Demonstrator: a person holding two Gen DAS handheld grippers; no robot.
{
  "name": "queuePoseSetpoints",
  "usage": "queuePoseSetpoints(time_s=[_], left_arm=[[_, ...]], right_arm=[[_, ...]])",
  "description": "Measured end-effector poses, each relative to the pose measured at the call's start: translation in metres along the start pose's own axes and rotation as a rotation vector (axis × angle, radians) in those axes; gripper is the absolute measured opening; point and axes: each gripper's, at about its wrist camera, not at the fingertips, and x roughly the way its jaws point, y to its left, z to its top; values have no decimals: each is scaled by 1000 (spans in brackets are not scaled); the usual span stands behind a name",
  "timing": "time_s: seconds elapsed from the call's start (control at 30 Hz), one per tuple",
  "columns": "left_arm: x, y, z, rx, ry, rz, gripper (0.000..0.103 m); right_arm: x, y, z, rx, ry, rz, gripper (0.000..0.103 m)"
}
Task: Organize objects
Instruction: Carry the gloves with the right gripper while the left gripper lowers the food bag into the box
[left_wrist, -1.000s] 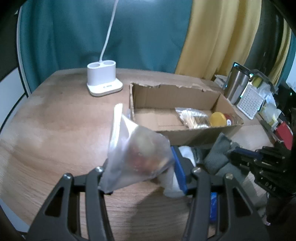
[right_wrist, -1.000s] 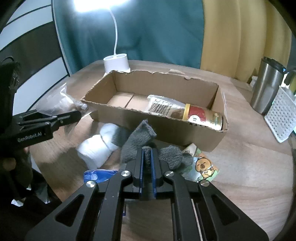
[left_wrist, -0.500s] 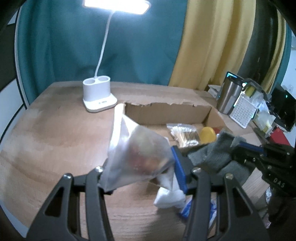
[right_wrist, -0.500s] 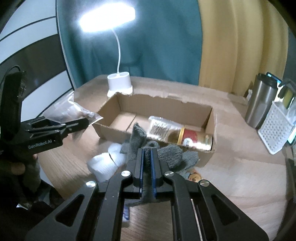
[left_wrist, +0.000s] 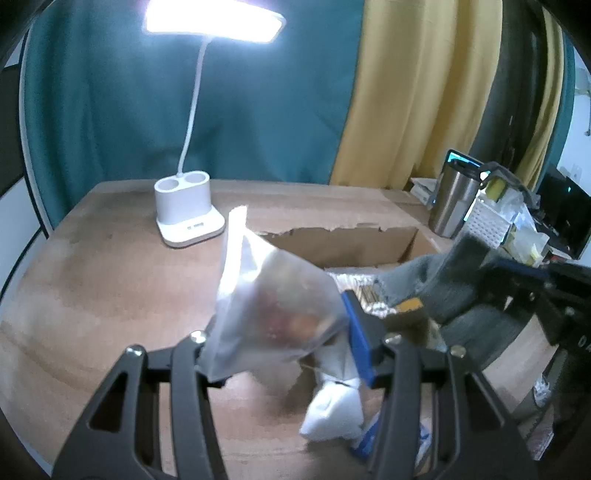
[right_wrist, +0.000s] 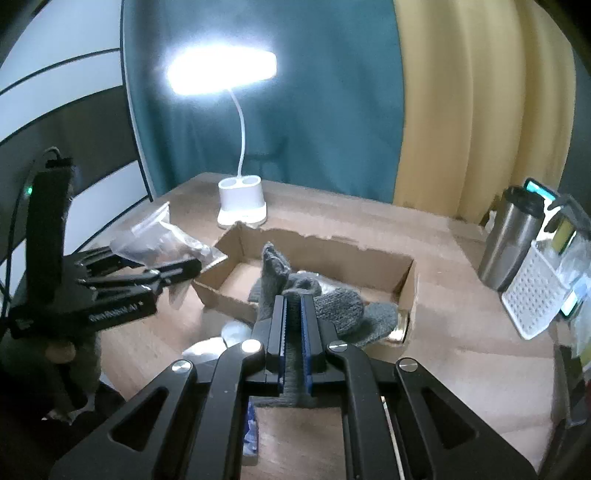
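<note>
Your worktop (right_wrist: 443, 369) is pale wood with a smooth, faintly satin grain. The box (right_wrist: 404, 284) on it is matt brown cardboard, its back rim torn ragged. In your right gripper (right_wrist: 293, 325), the sock (right_wrist: 340, 306) is coarse grey knit cloth, fuzzy and dull, pinched between ribbed blue pads on matt black plastic jaws. Your left gripper (left_wrist: 284, 343) holds a frosted, slightly crinkled plastic bag (left_wrist: 273, 306); its contents are too blurred to name. The lamp (left_wrist: 186, 218) is smooth white plastic with a mild sheen. The tumbler (right_wrist: 509, 243) looks like brushed metal. Behind, the curtains (right_wrist: 332, 110) hang as soft matt cloth.
</note>
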Motion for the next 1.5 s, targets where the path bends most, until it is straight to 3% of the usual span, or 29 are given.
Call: queuePoseSetpoints(time_s=[0.9,1.5], left_arm=[[57,28,21,-35,39,3,52],[95,43,24,-53,108,-19,53]], right_arm=[[55,-3,51,-24,-6,24,8],[121,0,49,37,83,85,7]])
